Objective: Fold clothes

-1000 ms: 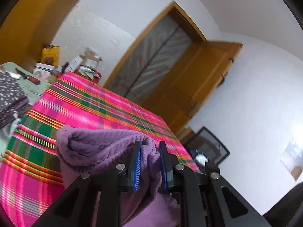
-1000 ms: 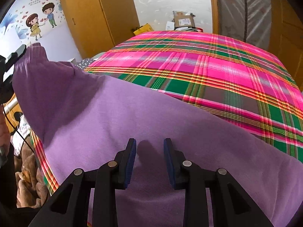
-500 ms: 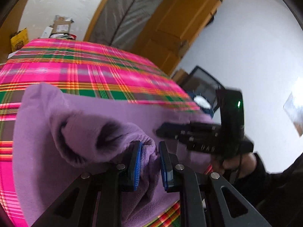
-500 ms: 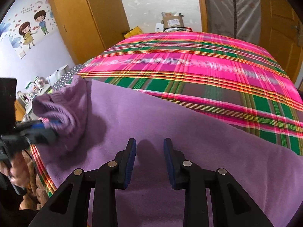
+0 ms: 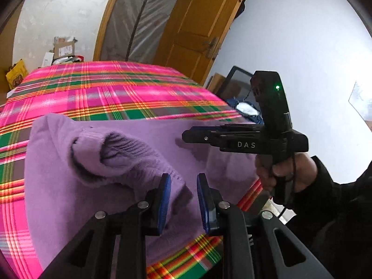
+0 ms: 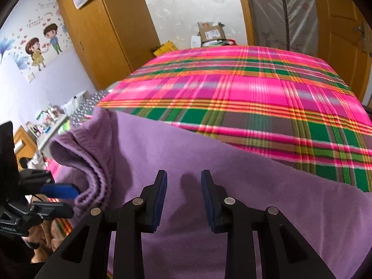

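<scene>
Your left tongs [image 5: 181, 200] are spread, sweater [image 5: 97, 176] cuff lying loose between the pads. Your right tongs [image 6: 183, 197] are spread too, empty, hovering over the sweater, which lies flat on the plaid blanket [image 6: 244, 93] directly ahead.

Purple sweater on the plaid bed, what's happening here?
A person with a handheld gripper in each hand is folding a purple knit sweater spread on a bed with a pink-and-green plaid cover. The left gripper has a sleeve cuff folded onto the body; its jaws now stand apart around the fabric edge. The right gripper hovers open above the sweater, gripping nothing.
</scene>
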`<state>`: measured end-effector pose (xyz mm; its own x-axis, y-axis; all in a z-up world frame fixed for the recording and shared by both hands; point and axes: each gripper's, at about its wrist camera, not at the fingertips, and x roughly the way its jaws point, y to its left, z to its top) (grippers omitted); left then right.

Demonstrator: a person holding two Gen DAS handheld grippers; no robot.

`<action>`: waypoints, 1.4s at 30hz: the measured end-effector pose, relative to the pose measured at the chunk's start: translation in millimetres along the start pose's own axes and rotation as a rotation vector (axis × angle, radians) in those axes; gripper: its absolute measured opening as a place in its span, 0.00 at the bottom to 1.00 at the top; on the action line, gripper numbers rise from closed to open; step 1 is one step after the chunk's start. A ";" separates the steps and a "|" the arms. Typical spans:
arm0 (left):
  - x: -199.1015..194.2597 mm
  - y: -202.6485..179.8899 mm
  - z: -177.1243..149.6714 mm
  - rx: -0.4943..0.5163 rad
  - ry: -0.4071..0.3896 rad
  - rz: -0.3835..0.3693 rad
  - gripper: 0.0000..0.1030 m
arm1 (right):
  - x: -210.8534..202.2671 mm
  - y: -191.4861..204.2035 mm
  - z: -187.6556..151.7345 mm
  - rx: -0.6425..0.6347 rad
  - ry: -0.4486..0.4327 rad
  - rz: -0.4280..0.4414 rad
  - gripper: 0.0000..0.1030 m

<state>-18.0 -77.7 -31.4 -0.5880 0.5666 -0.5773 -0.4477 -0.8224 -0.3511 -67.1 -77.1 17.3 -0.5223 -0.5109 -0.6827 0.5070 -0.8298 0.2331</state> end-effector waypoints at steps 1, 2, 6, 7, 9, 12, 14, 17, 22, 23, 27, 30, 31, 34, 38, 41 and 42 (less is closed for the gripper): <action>-4.6 0.8 -0.4 -0.004 -0.010 0.006 0.22 | -2.1 1.7 1.4 -0.005 -0.008 0.011 0.30; -9.1 1.8 -0.8 -0.008 -0.021 0.012 0.22 | -4.2 3.5 2.8 -0.010 -0.017 0.023 0.30; -31.4 24.6 -3.1 -0.096 -0.082 0.088 0.22 | -7.2 23.0 8.9 -0.072 -0.031 0.086 0.31; -35.5 33.0 -3.9 -0.129 -0.094 0.111 0.22 | -7.6 28.3 10.2 -0.089 -0.033 0.101 0.31; -41.7 50.5 -5.8 -0.200 -0.110 0.159 0.22 | -4.0 33.6 10.8 -0.104 -0.026 0.122 0.32; -44.8 73.9 -10.0 -0.296 -0.116 0.184 0.22 | 2.4 39.9 11.1 -0.121 -0.011 0.149 0.33; -42.7 82.3 -9.3 -0.323 -0.114 0.181 0.22 | 6.7 44.2 11.4 -0.132 -0.001 0.168 0.33; -36.6 93.8 -6.4 -0.358 -0.106 0.172 0.22 | 13.2 50.5 11.7 -0.149 0.013 0.195 0.33; -13.2 93.6 7.7 -0.341 -0.080 0.135 0.22 | 24.0 61.1 12.3 -0.177 0.038 0.241 0.33; -9.0 92.5 11.4 -0.334 -0.076 0.126 0.22 | 26.1 63.3 12.4 -0.183 0.043 0.250 0.32; 6.8 85.7 30.9 -0.304 -0.069 0.088 0.22 | 26.8 51.0 15.0 -0.104 0.032 0.261 0.20; 29.9 89.1 44.0 -0.339 -0.026 0.074 0.22 | 30.0 29.6 15.1 0.011 0.035 0.234 0.20; 37.4 91.3 46.3 -0.363 -0.005 0.080 0.22 | 31.4 22.4 14.6 0.046 0.042 0.214 0.21; 46.7 88.2 47.5 -0.379 0.002 0.092 0.22 | 33.0 4.1 11.0 0.121 0.067 0.140 0.26; 23.5 83.1 39.8 -0.383 -0.073 0.076 0.22 | 17.6 -2.9 8.1 0.151 0.017 0.167 0.31; 5.2 83.2 26.8 -0.384 -0.097 0.105 0.22 | 7.8 -0.4 11.2 0.146 -0.022 0.242 0.32; -0.4 83.0 20.7 -0.384 -0.097 0.113 0.22 | 7.1 2.0 13.0 0.142 -0.024 0.272 0.32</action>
<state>-68.9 -145.1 -45.0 -0.6882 0.4584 -0.5624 -0.1029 -0.8290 -0.5497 -78.7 -85.3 21.9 -0.3971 -0.7225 -0.5660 0.5304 -0.6839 0.5009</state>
